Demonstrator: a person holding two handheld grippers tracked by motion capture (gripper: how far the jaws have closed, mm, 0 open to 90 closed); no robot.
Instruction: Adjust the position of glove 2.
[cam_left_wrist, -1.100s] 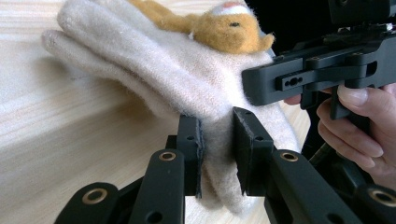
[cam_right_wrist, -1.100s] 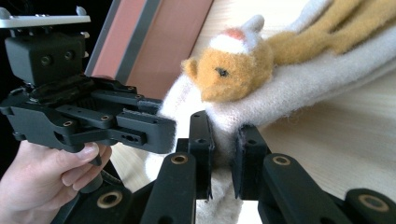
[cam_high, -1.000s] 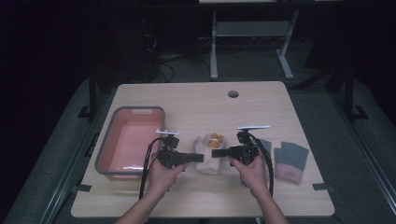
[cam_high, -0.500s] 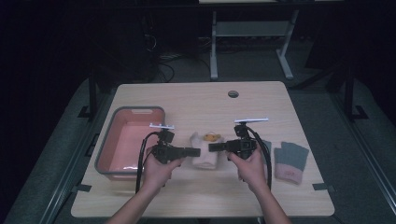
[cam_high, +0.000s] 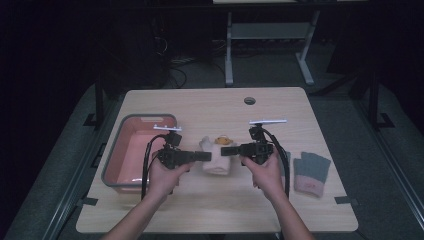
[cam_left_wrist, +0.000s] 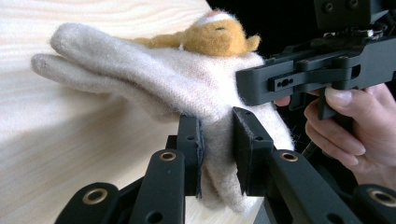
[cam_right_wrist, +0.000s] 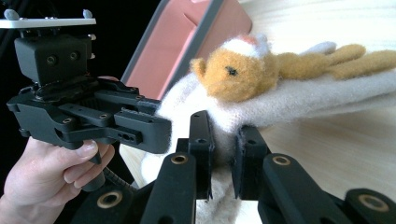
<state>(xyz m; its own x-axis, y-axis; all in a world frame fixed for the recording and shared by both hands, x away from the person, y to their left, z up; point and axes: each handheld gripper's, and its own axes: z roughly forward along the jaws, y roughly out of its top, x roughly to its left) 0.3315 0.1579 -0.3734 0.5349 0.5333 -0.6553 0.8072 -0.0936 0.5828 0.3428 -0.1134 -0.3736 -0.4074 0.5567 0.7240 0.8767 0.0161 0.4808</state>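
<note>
Cream woolly glove (cam_high: 216, 161) with a small orange plush animal (cam_high: 222, 141) lying loose at its twelve o'clock hangs between left gripper (cam_high: 206, 156) and right gripper (cam_high: 226, 150) above the wooden table (cam_high: 210, 107). Left gripper view: jaws pinch the glove's cuff, perhaps thinly, so it could slip. Right gripper view: jaws pinch the other edge; any tilt could roll the toy off.

surface: wooden table (cam_high: 210, 107) | on it: pink bin (cam_high: 131, 150), grey gloves (cam_high: 311, 172)
</note>
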